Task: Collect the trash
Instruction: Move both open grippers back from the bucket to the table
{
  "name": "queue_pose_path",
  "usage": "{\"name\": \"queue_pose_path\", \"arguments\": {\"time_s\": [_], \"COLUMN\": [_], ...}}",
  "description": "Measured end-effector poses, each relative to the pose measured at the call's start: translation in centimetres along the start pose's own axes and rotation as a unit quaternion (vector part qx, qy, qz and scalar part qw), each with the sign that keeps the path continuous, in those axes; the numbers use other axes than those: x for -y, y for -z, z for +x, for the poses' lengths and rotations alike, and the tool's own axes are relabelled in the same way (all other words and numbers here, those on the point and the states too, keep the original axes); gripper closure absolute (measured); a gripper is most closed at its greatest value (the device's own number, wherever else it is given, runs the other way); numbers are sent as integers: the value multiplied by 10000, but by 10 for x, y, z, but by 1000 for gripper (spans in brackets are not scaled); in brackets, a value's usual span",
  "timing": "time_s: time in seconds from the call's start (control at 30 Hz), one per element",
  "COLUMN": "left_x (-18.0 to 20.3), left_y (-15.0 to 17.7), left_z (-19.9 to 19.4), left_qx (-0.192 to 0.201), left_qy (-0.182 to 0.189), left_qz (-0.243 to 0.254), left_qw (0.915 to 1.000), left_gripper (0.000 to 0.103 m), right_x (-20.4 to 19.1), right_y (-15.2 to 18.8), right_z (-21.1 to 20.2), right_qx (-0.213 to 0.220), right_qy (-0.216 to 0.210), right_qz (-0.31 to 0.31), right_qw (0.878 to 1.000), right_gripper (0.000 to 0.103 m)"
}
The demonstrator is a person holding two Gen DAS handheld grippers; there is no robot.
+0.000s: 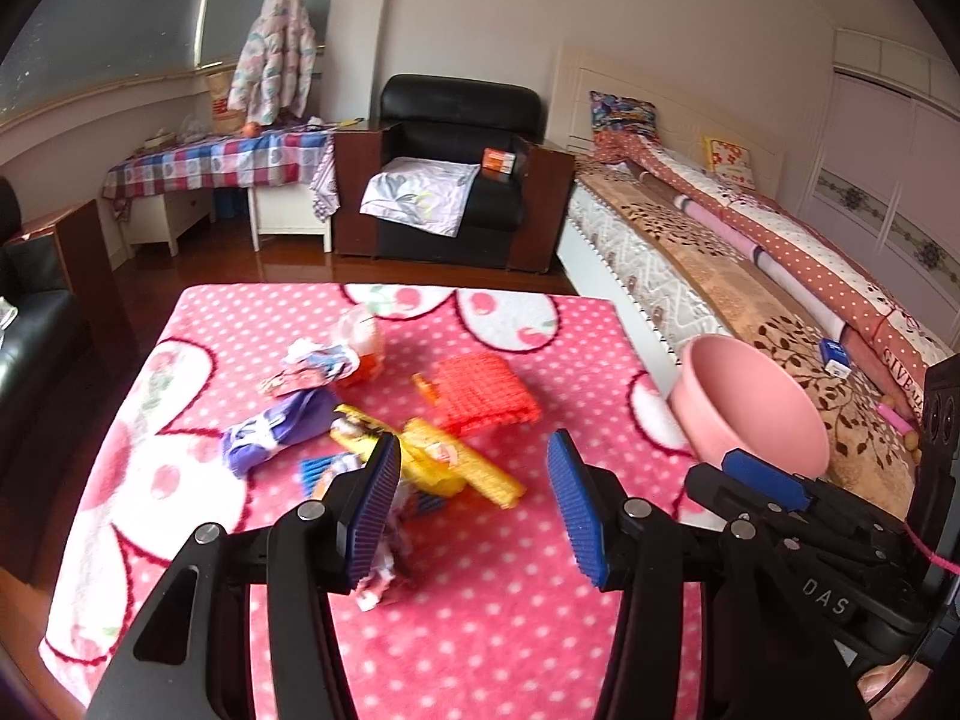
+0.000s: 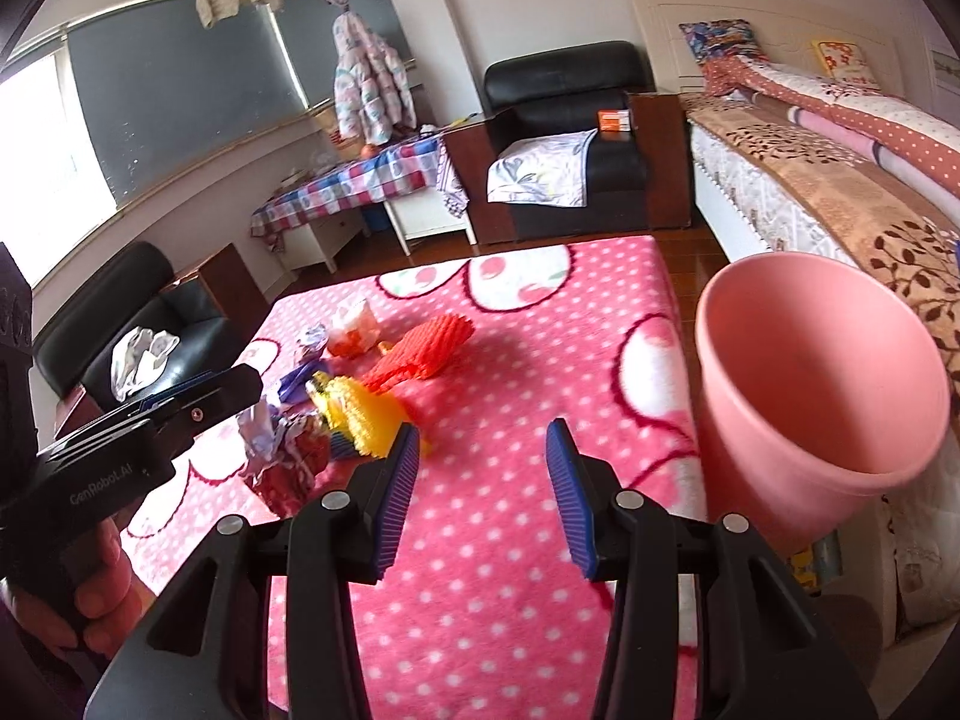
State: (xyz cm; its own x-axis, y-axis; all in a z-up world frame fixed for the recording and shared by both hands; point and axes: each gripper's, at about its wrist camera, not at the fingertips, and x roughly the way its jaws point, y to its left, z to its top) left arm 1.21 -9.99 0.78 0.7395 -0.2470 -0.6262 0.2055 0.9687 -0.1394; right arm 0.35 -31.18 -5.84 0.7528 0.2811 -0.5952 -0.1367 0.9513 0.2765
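the main risk is that the left gripper, its jaws wide apart and empty, closes on several overlapping pieces at once, so that one falls before reaching the pink plastic bucket. the bucket stands at the right edge of the table, partly over it as far as i can tell, so a push could tip it. the right gripper has half-open jaws with nothing between them. the trash lies in a loose heap left of centre: yellow foam netting, orange-red foam netting, a purple wrapper, crumpled paper.
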Motion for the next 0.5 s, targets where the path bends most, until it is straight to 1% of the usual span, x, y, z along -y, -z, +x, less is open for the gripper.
{"name": "queue_pose_path", "arguments": {"time_s": [0.17,0.3,0.5], "left_x": [-25,-38,-44], "left_y": [13,24,35], "left_z": [-4,-1,10], "left_qx": [-98,-228,-473], "left_qy": [-144,-229,-159], "left_qz": [-193,-248,-343], "left_qw": [9997,9992,9982], "left_gripper": [52,52,53], "right_x": [-12,-22,-39], "right_y": [4,5,6], "right_z": [9,19,36], "right_qx": [-108,-234,-454], "right_qy": [-144,-275,-453], "right_qz": [-186,-342,-622], "right_qw": [9997,9988,9960], "right_gripper": [58,58,58]}}
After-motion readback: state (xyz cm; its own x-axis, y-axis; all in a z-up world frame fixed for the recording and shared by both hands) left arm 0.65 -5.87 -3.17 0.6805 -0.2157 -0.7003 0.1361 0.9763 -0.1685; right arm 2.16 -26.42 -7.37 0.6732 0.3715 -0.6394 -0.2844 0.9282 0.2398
